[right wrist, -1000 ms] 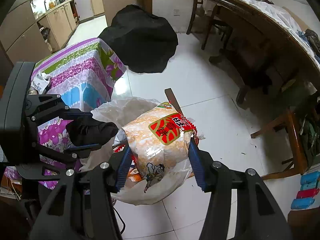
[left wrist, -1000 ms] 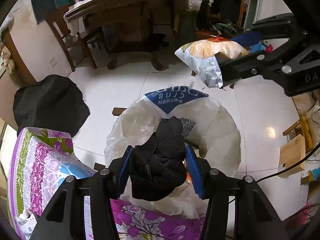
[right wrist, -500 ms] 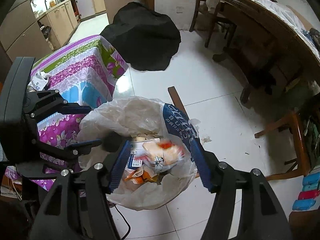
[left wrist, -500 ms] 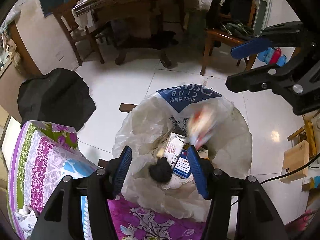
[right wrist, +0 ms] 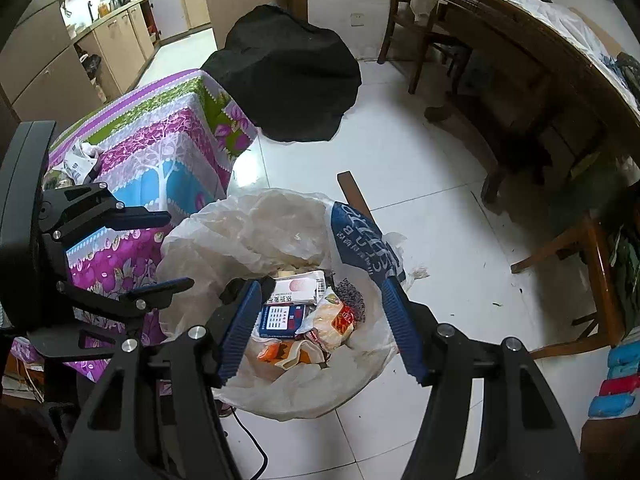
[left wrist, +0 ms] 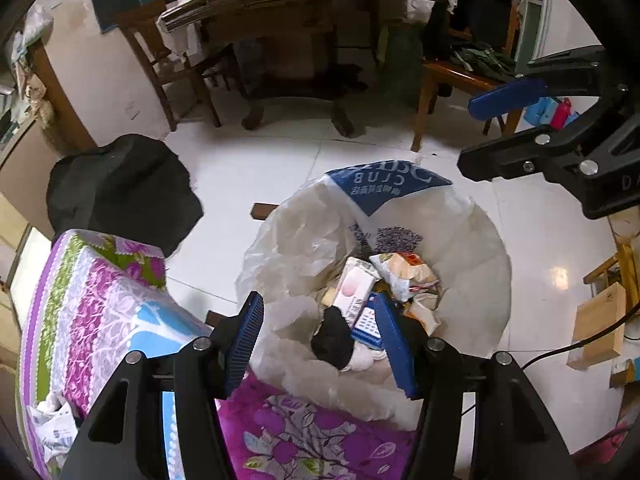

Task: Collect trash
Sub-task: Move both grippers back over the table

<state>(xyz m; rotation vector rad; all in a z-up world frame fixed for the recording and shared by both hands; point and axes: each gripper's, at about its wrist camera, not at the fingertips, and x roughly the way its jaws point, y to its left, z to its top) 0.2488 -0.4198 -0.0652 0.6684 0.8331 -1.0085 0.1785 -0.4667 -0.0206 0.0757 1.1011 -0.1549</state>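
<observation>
A bin lined with a white plastic bag stands on the tiled floor under both grippers. Inside it lie a black cloth, an orange-and-white snack bag, and small boxes and wrappers. My left gripper hangs open over the near side of the bin, with nothing between its blue pads. My right gripper is also open and empty, above the bin's other side. In the right wrist view the black cloth is hidden.
A table with a purple floral cloth touches the bin and has crumpled paper on it. A black covered object sits on the floor. A wooden table and chairs stand beyond. A cable runs by the bin.
Both grippers opened. The black cloth fell from the left gripper and the snack bag from the right one, and both now lie in the bin.
</observation>
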